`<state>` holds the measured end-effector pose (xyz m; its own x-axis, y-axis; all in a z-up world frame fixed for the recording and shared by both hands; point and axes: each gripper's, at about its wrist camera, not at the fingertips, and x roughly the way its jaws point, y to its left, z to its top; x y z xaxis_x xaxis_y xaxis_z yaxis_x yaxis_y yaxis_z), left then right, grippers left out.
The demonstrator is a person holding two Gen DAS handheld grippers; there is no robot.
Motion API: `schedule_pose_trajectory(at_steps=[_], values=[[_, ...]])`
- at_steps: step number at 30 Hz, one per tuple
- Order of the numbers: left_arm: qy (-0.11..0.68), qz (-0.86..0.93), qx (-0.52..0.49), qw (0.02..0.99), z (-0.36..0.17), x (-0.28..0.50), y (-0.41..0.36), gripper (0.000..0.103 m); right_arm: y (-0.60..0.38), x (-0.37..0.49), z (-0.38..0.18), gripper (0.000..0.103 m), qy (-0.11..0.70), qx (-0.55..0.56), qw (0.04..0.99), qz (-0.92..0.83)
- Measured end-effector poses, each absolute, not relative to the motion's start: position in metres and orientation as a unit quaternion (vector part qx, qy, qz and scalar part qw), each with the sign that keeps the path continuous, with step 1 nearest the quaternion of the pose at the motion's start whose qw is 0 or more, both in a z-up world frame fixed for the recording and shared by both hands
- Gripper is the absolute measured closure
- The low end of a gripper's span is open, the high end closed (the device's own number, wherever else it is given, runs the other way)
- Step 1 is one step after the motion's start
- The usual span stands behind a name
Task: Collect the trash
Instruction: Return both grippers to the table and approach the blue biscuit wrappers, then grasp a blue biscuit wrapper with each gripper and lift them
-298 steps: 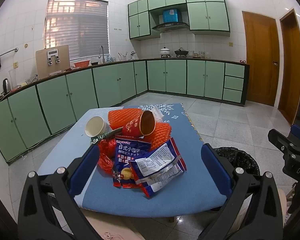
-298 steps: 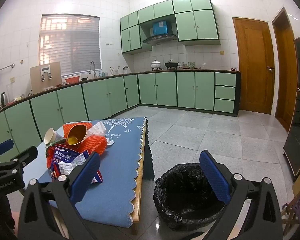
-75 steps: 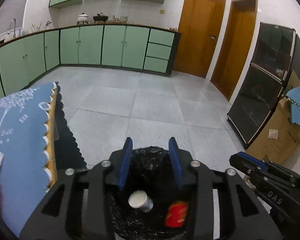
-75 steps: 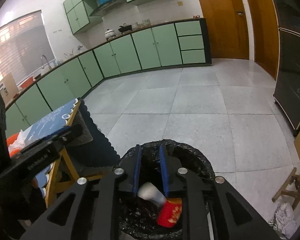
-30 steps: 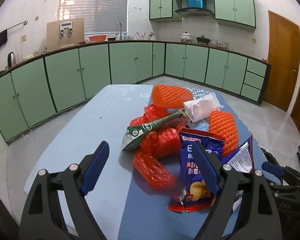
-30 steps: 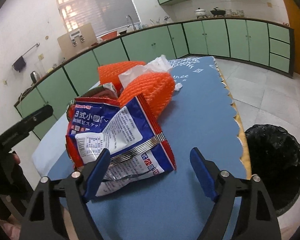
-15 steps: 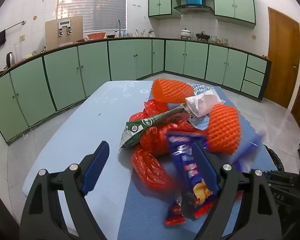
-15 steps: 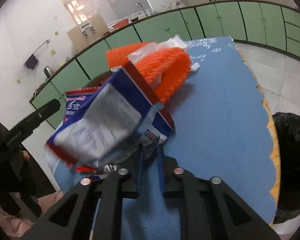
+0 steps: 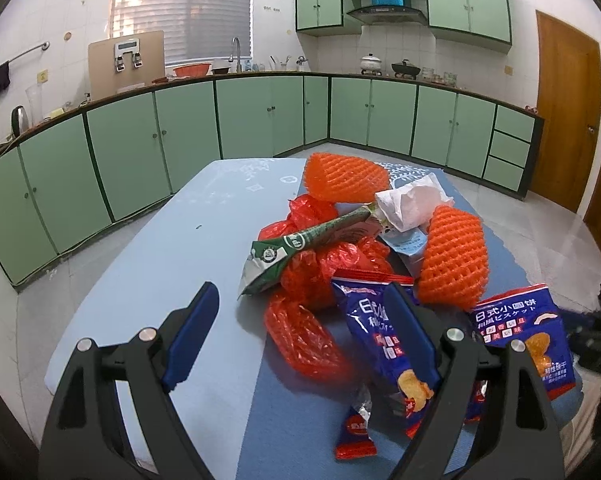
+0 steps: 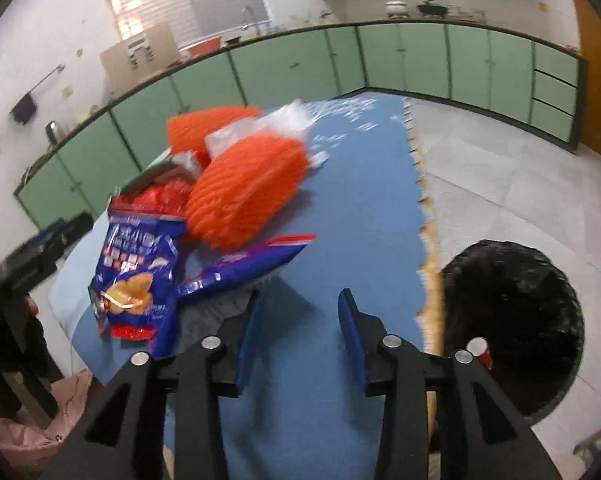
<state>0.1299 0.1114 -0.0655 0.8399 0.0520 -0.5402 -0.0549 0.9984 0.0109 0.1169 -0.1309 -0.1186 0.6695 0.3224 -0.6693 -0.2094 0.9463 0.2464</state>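
A pile of trash lies on the blue table (image 9: 148, 264): orange foam nets (image 9: 452, 260), red plastic bags (image 9: 304, 332), a green wrapper (image 9: 296, 240), crumpled white paper (image 9: 412, 204) and blue snack bags (image 9: 384, 340). My left gripper (image 9: 300, 332) is open and empty over the red bags. My right gripper (image 10: 298, 316) stands part open over the table edge; a blue snack bag (image 10: 236, 268) lies just at its left finger, with another blue snack bag (image 10: 136, 276) further left. The black trash bin (image 10: 512, 312) stands on the floor to the right with a red cup (image 10: 480, 350) inside.
Green kitchen cabinets (image 9: 220, 120) run along the walls behind the table. A wooden door (image 9: 564, 112) is at the far right. Tiled floor (image 10: 500, 184) lies beyond the bin. A small red wrapper (image 9: 354, 432) lies near the table's front edge.
My right gripper was shut on a blue snack bag and has now opened; the bag lies loose by its left finger. The view has swung toward the bin. The left gripper has barely moved.
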Motion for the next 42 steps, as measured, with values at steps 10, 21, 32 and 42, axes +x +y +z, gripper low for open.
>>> schedule_pose_trajectory(at_steps=[10,21,32,42], values=[[0.281,0.023,0.001,0.96,-0.067,0.128,0.107,0.021,-0.141,0.106,-0.097,0.05,0.369,0.107,0.909,0.159],[0.284,0.018,0.009,0.959,-0.071,0.124,0.098,0.021,-0.115,0.103,-0.142,0.052,0.428,0.115,0.881,0.167],[0.302,0.01,0.005,0.953,-0.079,0.129,0.098,0.021,-0.114,0.096,-0.137,0.101,0.408,0.114,0.886,0.189],[0.342,-0.023,-0.005,0.939,-0.097,0.144,0.083,0.042,-0.124,0.095,-0.126,0.101,0.387,0.114,0.896,0.184]])
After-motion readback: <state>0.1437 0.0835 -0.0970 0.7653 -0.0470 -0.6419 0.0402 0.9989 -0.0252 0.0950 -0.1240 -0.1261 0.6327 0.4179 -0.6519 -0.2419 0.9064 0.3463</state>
